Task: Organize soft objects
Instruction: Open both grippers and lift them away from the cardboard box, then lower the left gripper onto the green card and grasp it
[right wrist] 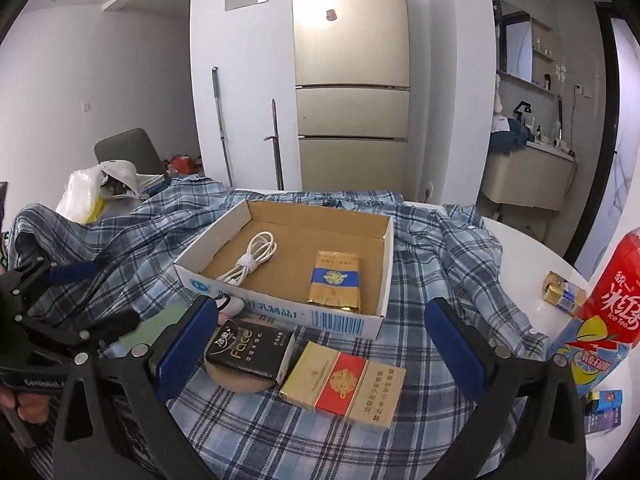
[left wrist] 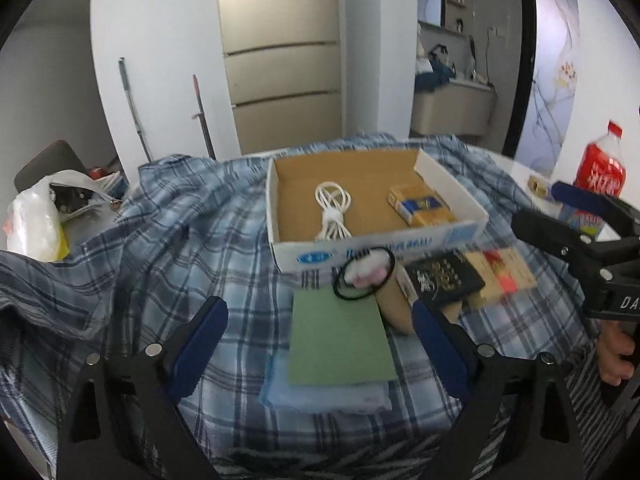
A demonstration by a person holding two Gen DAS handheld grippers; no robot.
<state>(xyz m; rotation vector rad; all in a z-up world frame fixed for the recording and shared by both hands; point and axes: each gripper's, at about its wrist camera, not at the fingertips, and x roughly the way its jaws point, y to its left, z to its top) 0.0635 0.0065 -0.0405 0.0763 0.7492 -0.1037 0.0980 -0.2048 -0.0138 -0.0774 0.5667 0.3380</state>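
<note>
Left gripper (left wrist: 320, 330) fingers wide above green cloth (left wrist: 340, 344), right gripper (right wrist: 320, 338) fingers wide around black tissue pack (right wrist: 248, 350) and cigarette pack (right wrist: 344, 384), cardboard box (right wrist: 280, 312) behind

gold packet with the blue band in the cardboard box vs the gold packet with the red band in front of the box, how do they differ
The gold packet with the blue band lies inside the shallow cardboard box; the gold packet with the red band lies outside it on the blue plaid cloth. The blue-banded one looks crinkled and soft-sided, the red-banded one crisp and boxy. The red-banded one lies beside a black tissue pack; the blue-banded one shares the box with a coiled white cable. Both lie flat.
</note>
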